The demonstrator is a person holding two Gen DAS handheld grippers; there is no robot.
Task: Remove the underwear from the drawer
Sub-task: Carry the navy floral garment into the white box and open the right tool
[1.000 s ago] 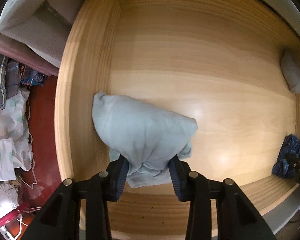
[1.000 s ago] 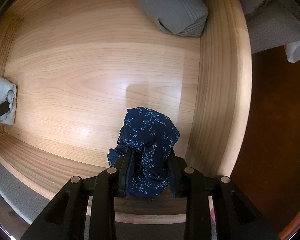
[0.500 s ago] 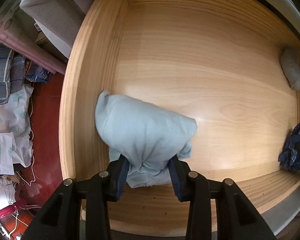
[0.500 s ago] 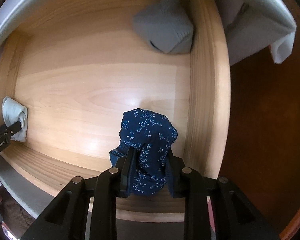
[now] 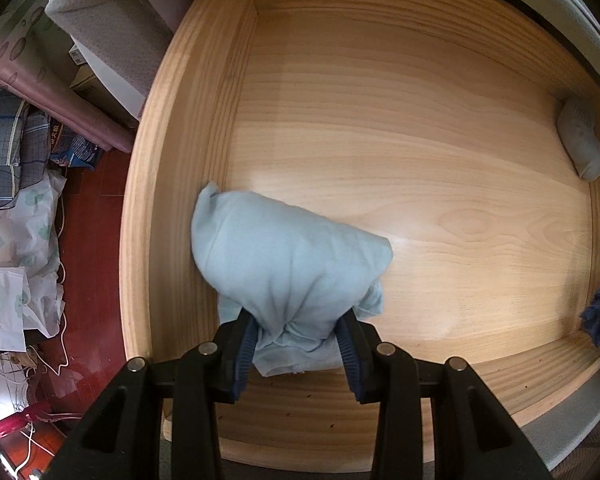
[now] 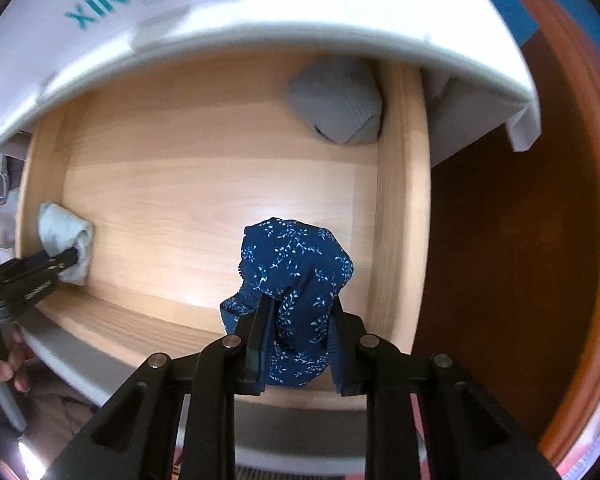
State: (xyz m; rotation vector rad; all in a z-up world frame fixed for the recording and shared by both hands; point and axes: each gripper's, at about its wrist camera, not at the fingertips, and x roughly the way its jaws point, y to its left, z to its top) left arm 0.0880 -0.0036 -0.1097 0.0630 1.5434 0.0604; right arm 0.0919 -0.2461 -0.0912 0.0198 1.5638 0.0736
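Over the open wooden drawer [image 5: 380, 152], the left gripper [image 5: 296, 344] is pointing down, its fingers [image 5: 242, 344] pinching a bunched pale blue garment [image 5: 284, 256] that is hanging near the drawer's left wall. The right gripper [image 6: 298, 344] is gripping a navy floral piece of underwear [image 6: 296, 272] between narrow fingers [image 6: 340, 344], close to the right wall. A folded grey cloth [image 6: 336, 104] is lying in the far right corner under a white ledge [image 6: 300, 28].
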